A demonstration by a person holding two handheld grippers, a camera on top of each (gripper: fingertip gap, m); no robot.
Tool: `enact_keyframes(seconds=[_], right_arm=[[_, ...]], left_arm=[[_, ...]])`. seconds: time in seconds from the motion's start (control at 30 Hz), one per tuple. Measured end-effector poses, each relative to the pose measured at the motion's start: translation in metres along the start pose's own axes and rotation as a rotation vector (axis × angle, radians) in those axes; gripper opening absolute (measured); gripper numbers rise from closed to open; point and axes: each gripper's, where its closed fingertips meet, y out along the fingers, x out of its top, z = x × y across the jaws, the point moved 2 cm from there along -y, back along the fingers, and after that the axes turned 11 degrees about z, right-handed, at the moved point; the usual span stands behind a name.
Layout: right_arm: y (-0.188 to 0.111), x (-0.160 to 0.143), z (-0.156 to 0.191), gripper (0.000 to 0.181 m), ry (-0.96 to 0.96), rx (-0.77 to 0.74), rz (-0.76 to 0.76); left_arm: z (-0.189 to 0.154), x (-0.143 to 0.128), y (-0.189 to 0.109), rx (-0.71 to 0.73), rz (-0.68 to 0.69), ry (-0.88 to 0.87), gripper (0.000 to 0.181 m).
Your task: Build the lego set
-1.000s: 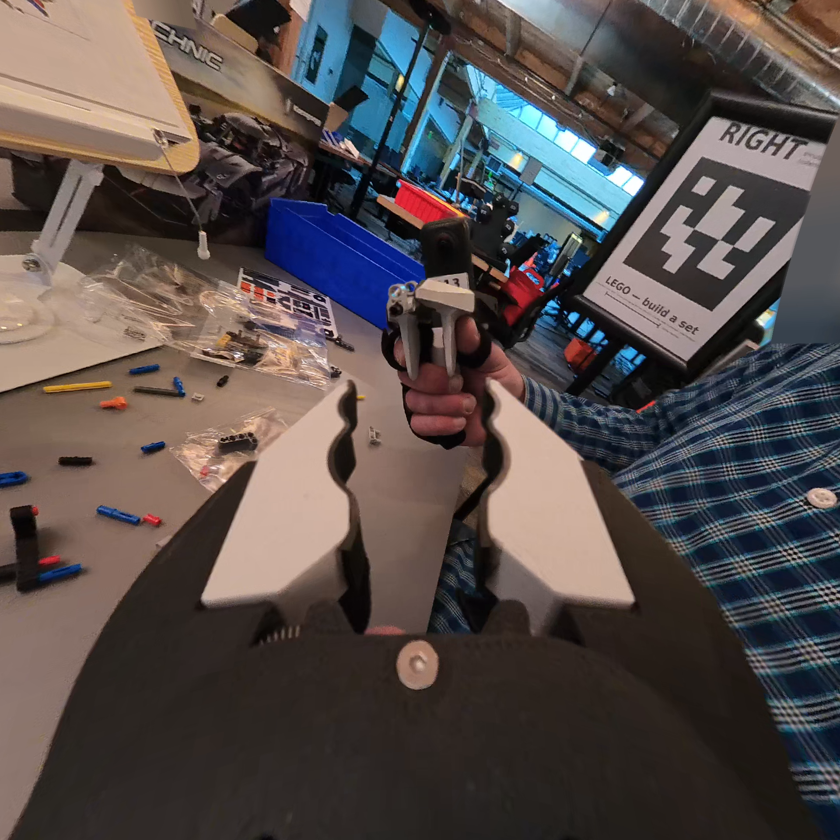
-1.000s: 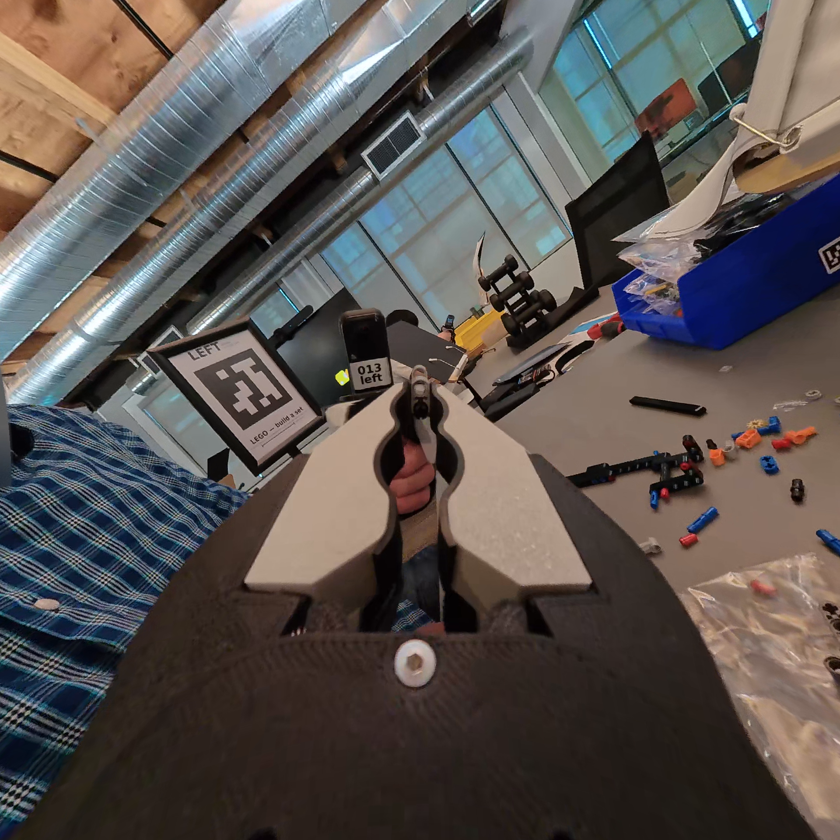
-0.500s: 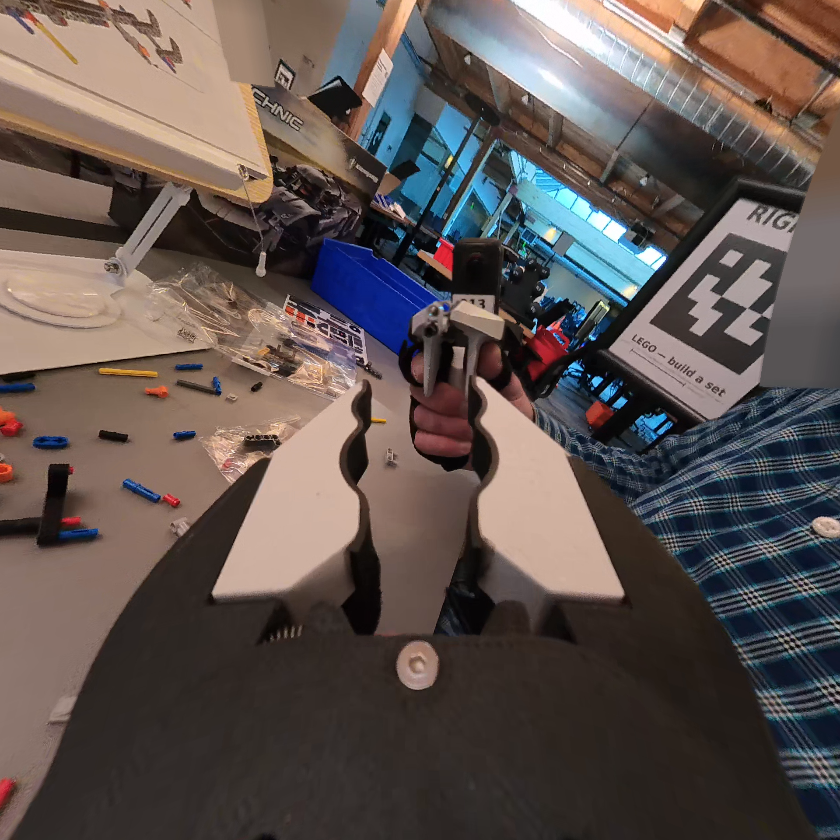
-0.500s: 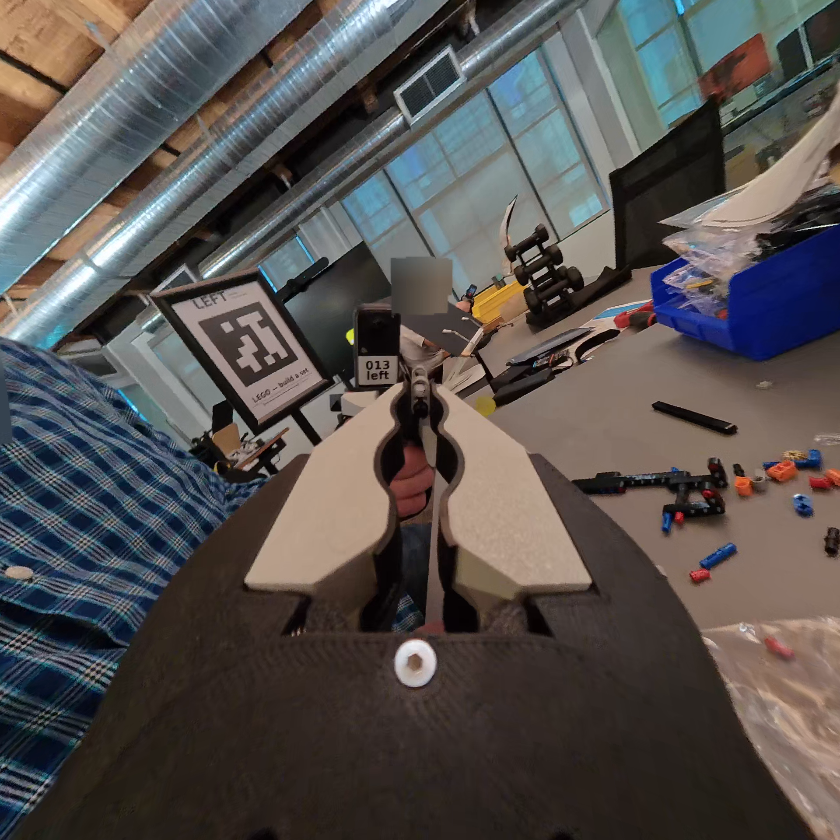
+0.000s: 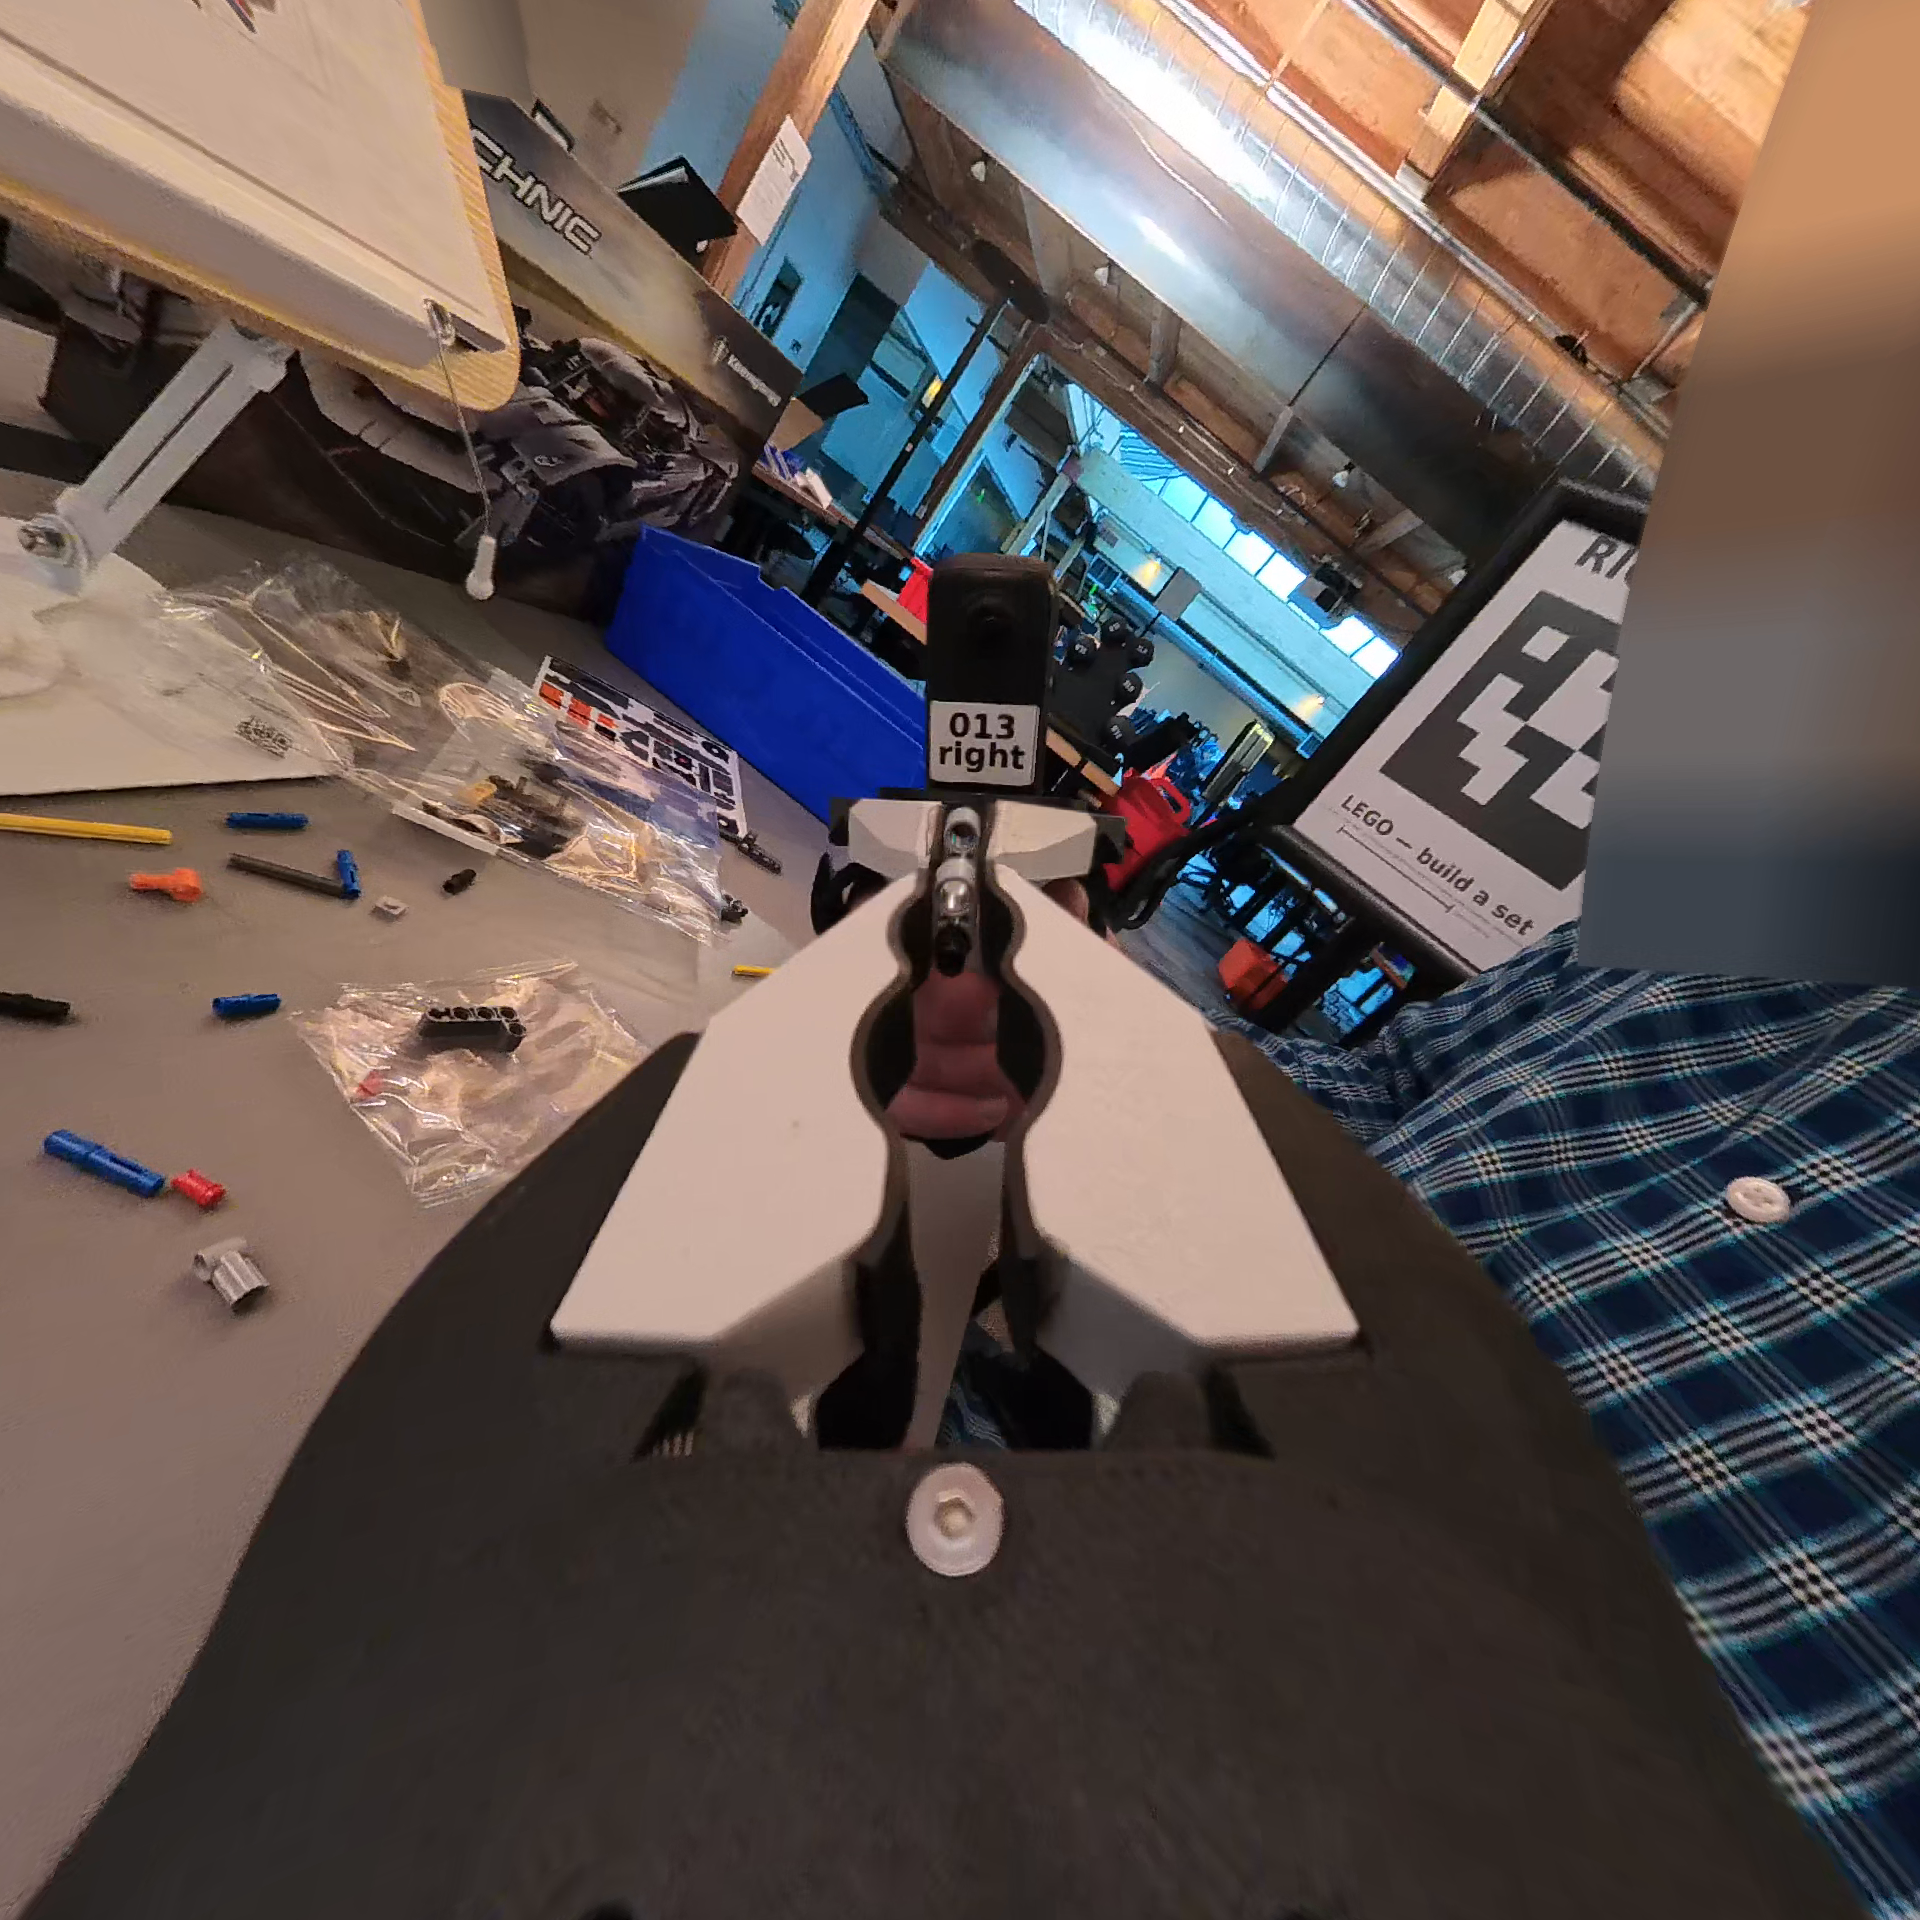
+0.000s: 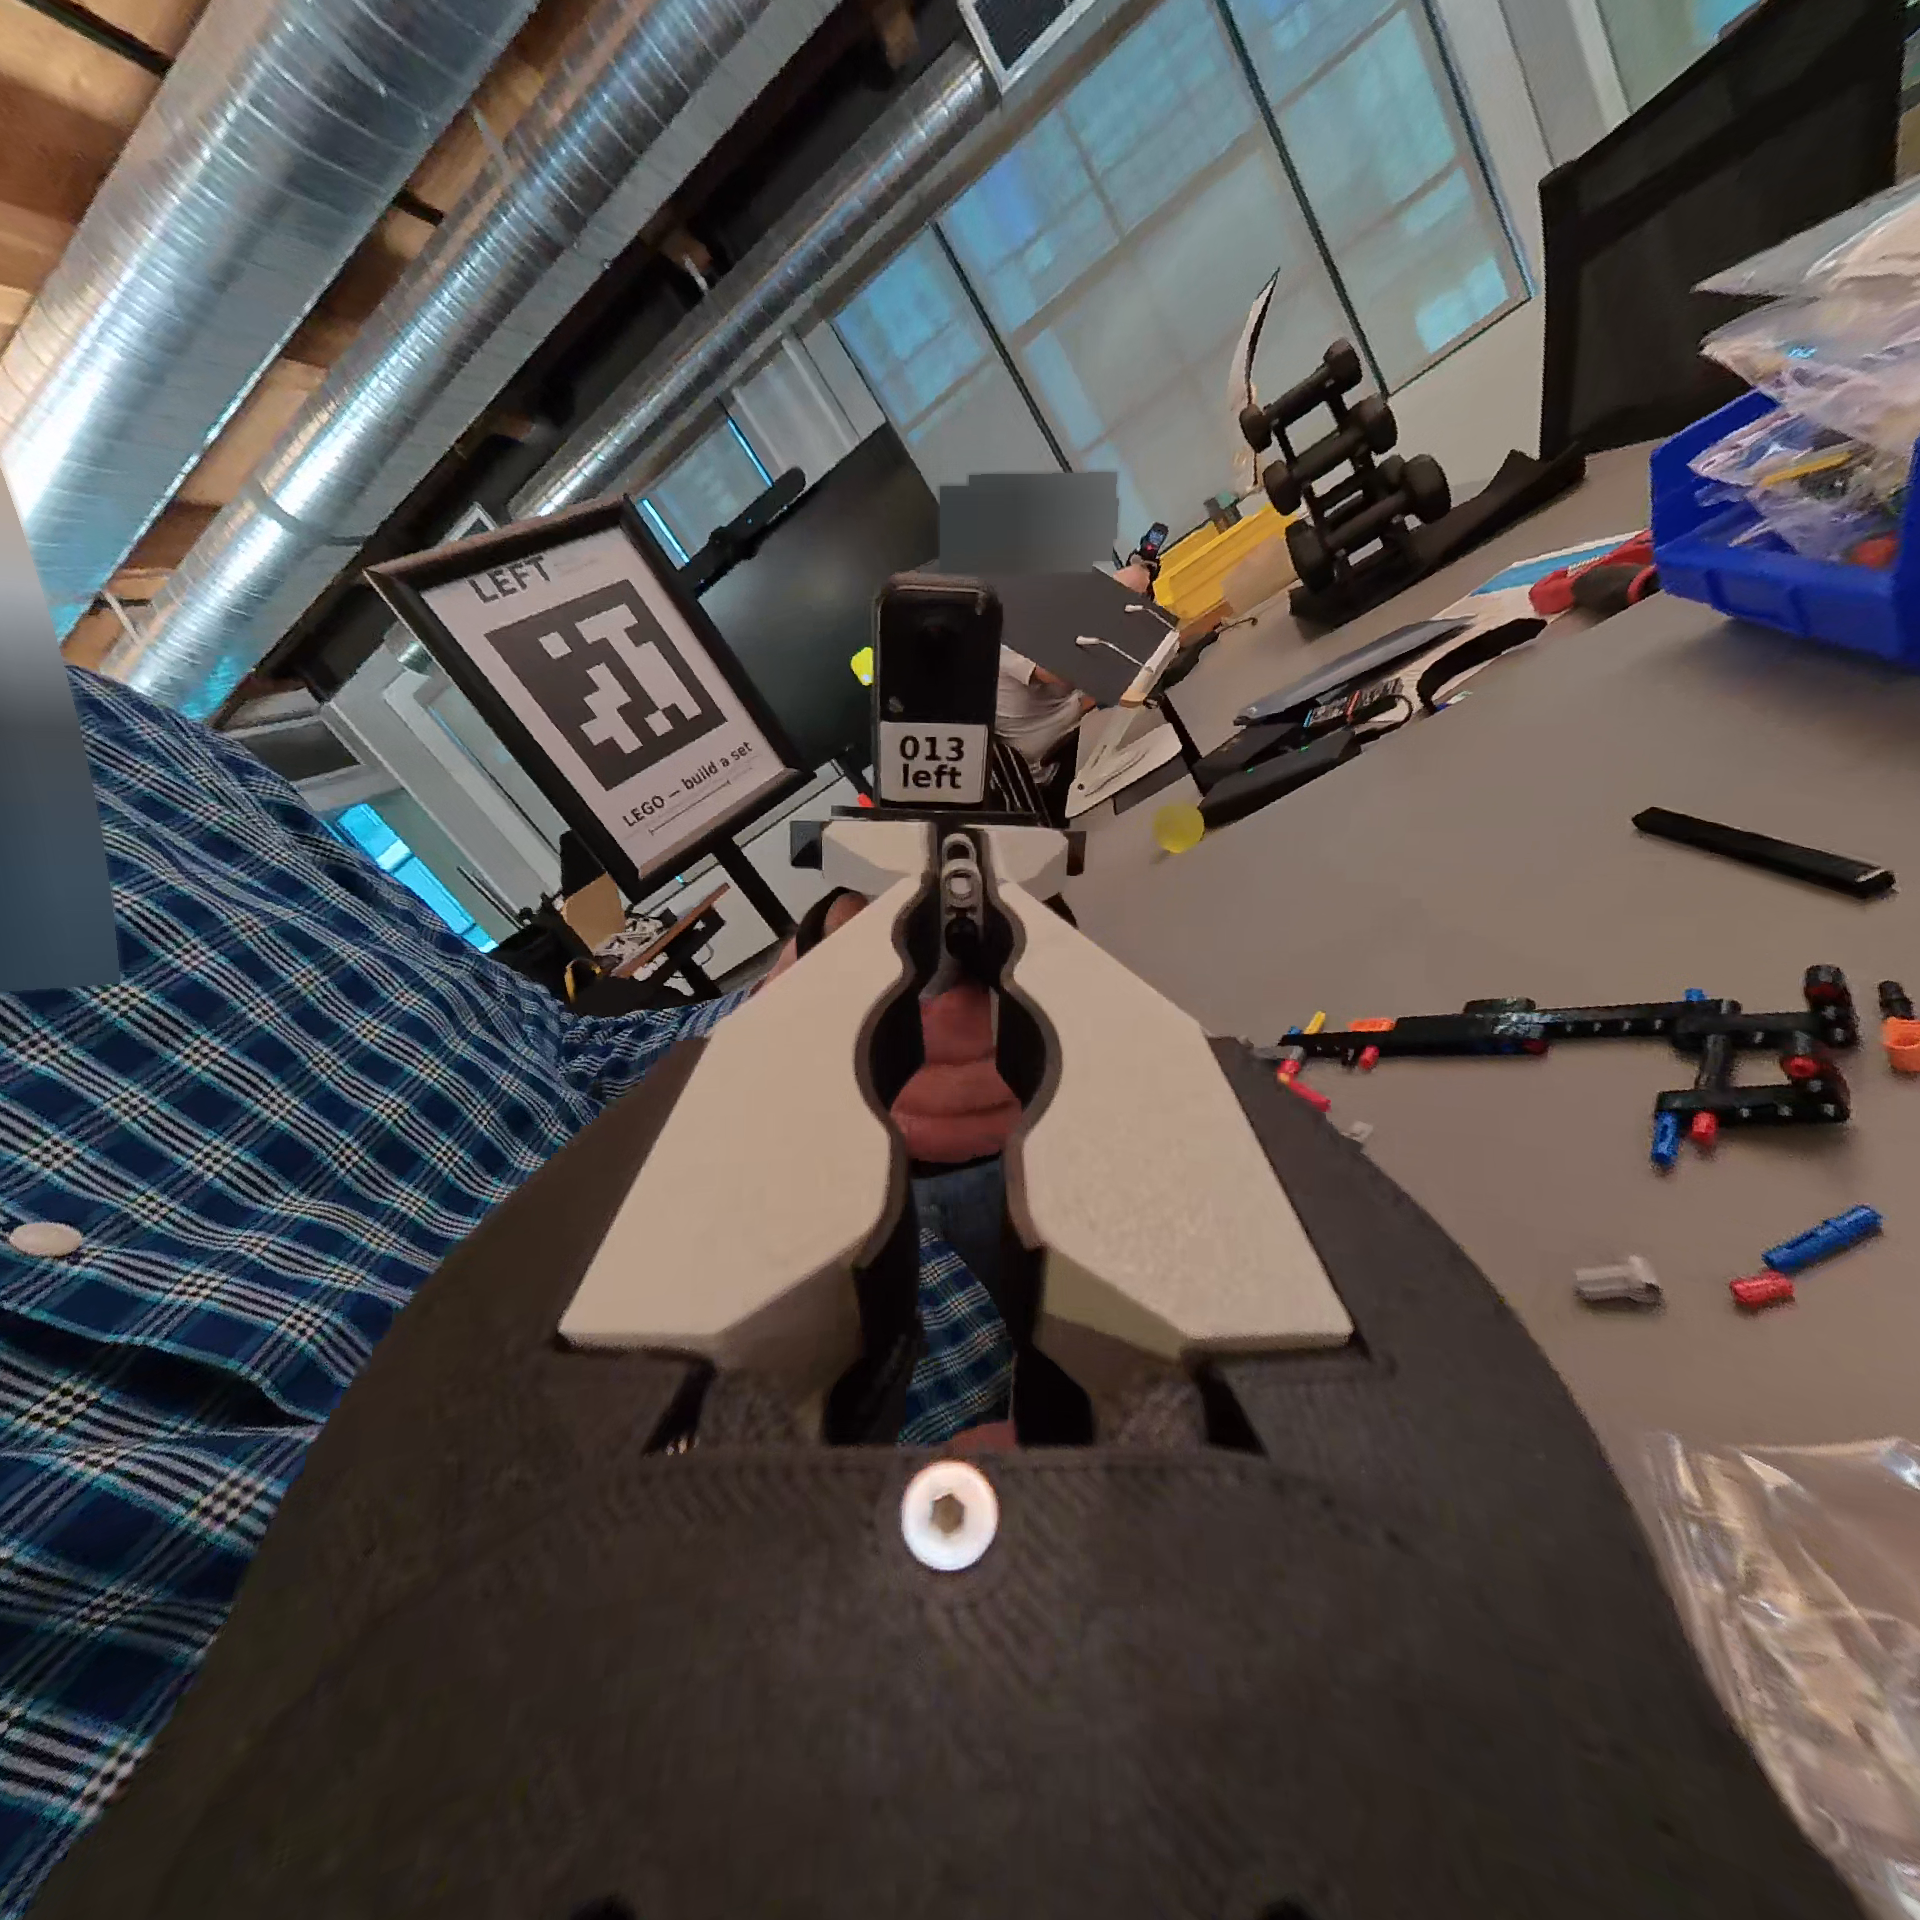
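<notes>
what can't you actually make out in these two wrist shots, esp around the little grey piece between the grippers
- Grey piece, left wrist view: the left gripper fingertips cover its sides, so its full shape and exactly where each gripper's pads touch it are hidden.
- Same piece, right wrist view: the right gripper fingertips hide its far end.
- Instruction booklet: cut off by the top-left edge.
- Clear bags: the small parts inside are too small to identify.

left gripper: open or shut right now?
Shut. In the left wrist view the left gripper has its fingertips closed on the small grey piece; the right gripper pinches the same piece from the far side.
</notes>
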Motion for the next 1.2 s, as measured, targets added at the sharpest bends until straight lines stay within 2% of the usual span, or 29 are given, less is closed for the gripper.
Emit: enact_keyframes(seconds=[0.13,0.2,0.23,0.4,0.63,1.2], right_arm=[[0.007,-0.006,-0.005,0.007,0.018,-0.008,0.016],[0.010,-0.010,-0.012,0.029,0.044,-0.029,0.041],[0.009,-0.011,-0.014,0.030,0.043,-0.037,0.043],[0.001,-0.014,-0.034,0.020,-0.050,-0.199,0.110],[-0.005,-0.017,-0.063,0.016,-0.173,-0.421,0.248],[-0.006,-0.037,-0.088,0.018,-0.259,-0.559,0.380]], left_arm=[[0.004,-0.006,-0.007,0.005,0.006,-0.022,0.005],[0.008,-0.004,-0.015,0.007,-0.018,-0.044,0.005],[0.010,-0.003,-0.018,0.014,-0.015,-0.046,0.005],[0.031,0.003,-0.042,0.091,0.016,-0.035,0.005],[0.064,0.013,-0.066,0.164,0.039,-0.031,0.005],[0.100,0.003,-0.079,0.179,0.029,-0.097,0.005]])
